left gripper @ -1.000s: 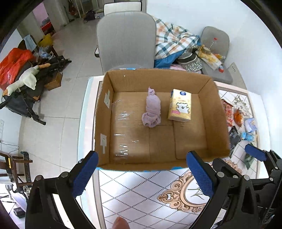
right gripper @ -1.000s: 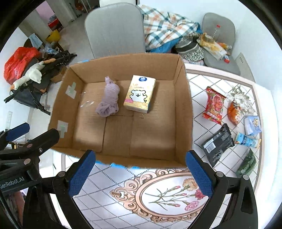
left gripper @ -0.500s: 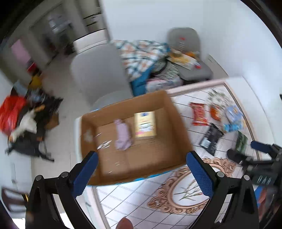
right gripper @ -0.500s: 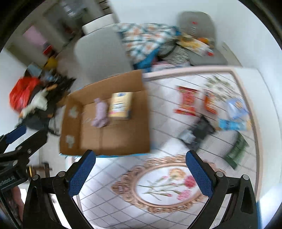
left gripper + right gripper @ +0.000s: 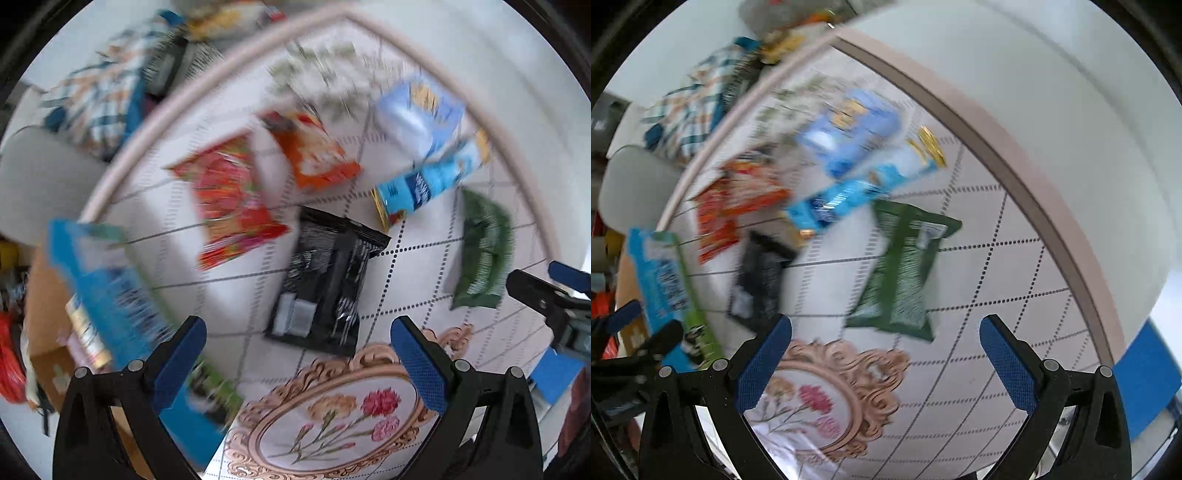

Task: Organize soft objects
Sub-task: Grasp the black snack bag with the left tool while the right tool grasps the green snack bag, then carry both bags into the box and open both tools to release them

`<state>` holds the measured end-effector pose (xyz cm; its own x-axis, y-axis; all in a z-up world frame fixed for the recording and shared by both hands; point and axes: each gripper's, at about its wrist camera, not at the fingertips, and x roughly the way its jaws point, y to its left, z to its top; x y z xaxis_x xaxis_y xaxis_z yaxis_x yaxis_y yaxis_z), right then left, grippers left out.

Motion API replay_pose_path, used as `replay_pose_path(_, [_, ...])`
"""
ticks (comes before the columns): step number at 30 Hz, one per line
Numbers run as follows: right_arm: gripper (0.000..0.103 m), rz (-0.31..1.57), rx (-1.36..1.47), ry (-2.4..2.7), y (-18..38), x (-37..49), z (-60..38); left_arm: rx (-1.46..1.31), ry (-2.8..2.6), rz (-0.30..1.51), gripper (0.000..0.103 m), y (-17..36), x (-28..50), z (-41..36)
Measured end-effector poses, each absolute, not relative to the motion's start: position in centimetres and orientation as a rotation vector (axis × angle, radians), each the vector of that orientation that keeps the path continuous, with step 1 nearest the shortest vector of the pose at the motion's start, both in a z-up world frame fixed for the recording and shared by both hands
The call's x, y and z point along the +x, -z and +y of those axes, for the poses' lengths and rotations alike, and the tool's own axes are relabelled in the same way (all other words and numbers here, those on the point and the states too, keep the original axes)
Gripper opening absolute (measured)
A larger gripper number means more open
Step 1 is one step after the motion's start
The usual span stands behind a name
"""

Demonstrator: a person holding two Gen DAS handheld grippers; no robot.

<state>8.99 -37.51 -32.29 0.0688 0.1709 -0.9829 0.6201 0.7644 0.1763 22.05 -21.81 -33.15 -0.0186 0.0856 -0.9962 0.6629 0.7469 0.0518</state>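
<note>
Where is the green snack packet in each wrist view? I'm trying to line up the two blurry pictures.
Left wrist: green snack packet lies at the right, beyond the open left gripper.
Right wrist: the packet lies near the middle, just ahead of the open right gripper.
Shared landmark: the black packet, left of the green one in both.

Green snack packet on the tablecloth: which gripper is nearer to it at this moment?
Right. The right gripper hangs open directly in front of the green packet, which lies just beyond its fingertips. The left gripper faces the black packet; the green one lies off to its right.
</note>
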Motion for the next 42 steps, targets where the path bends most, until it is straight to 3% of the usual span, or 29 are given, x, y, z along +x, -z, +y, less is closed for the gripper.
replay_pose_path(10, [0.103, 1.567, 0.750, 0.361, 37.2, 9.8, -39.2, 0.677, 0.482, 1.675, 0.101, 39.8, 23.8, -24.6])
replay_pose_path(12, [0.103, 1.576, 0.761, 0.356, 37.9, 10.1, -39.2, 0.673, 0.485, 1.696, 0.092, 40.4, 23.9, -24.7])
replay_pose_path(13, [0.102, 1.582, 0.762, 0.353, 38.1, 10.2, -39.1, 0.673, 0.482, 1.712, 0.081, 40.8, 23.8, -24.7])
replay_pose_path(16, [0.096, 1.597, 0.777, 0.351, 39.1, 10.6, -38.9, 0.639, 0.489, 1.734, 0.067, 41.3, 23.8, -24.3])
replay_pose_path(18, [0.073, 1.604, 0.781, 0.361, 39.4, 10.6, -38.6, 0.625, 0.485, 1.733, 0.061, 41.1, 23.8, -24.2])
replay_pose_path(19, [0.067, 1.612, 0.777, 0.367, 39.7, 10.5, -38.4, 0.621, 0.482, 1.730, 0.059, 41.1, 23.8, -24.2])
replay_pose_path(22, [0.052, 1.606, 0.741, 0.399, 39.9, 10.7, -38.1, 0.619, 0.474, 1.722, 0.058, 40.7, 23.8, -23.6])
replay_pose_path(26, [0.044, 1.612, 0.708, 0.414, 40.3, 11.0, -37.3, 0.616, 0.467, 1.711, 0.057, 40.6, 23.5, -23.5])
replay_pose_path(35, [0.038, 1.587, 0.715, 0.399, 39.1, 10.2, -37.1, 0.554, 0.491, 1.680, 0.053, 37.9, 21.5, -22.8])
replay_pose_path(42, [0.038, 1.505, 0.694, 0.311, 33.1, 8.4, -34.6, 0.320, 0.550, 1.586, 0.053, 29.7, 19.2, -19.4])
